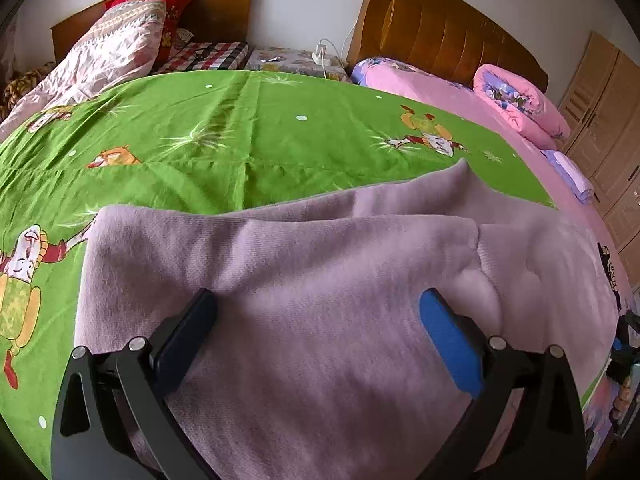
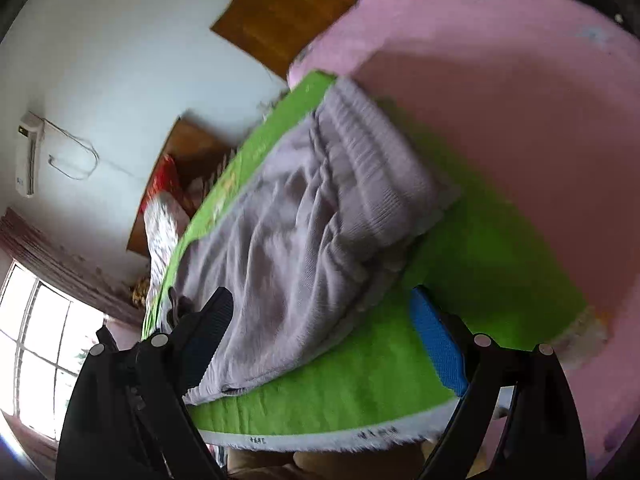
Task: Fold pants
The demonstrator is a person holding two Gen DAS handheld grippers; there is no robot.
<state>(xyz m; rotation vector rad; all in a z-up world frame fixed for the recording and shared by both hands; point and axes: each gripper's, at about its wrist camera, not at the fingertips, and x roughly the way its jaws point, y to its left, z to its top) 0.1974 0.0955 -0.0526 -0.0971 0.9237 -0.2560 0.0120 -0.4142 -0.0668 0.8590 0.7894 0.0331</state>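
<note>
While the lilac-grey pants (image 1: 320, 288) are lying spread over the green cartoon-print sheet (image 1: 248, 128), the left gripper (image 1: 318, 312) is hovering just above them with its jaws standing wide apart; nothing is sitting pinched between them, and whether the tips are brushing the cloth I cannot tell. Its black finger (image 1: 188, 328) is showing on the left of that view and its blue-padded finger (image 1: 448, 340) on the right, with soft knit fabric filling the space between and ahead of them, where one layer of the pants is lying folded over another. Beyond the sheet, a pink quilt (image 1: 440, 92) is covering the bed toward the right, a rolled pink blanket (image 1: 520, 104) is resting near a brown headboard (image 1: 440, 32), and a patterned pillow (image 1: 116, 48) is leaning at the far left. From the right wrist view, which is rolled sideways and blurred, the right gripper (image 2: 320, 312) is also standing wide, gripping nothing: its black finger (image 2: 208, 336) is overlapping the near edge of the pants (image 2: 304, 216), while its blue pad (image 2: 436, 344) is sitting over bare green sheet (image 2: 360, 380) just beside the garment. There the ribbed waistband (image 2: 372, 148) is lying at the far end, bunched in folds, near the pink quilt (image 2: 500, 120).
</note>
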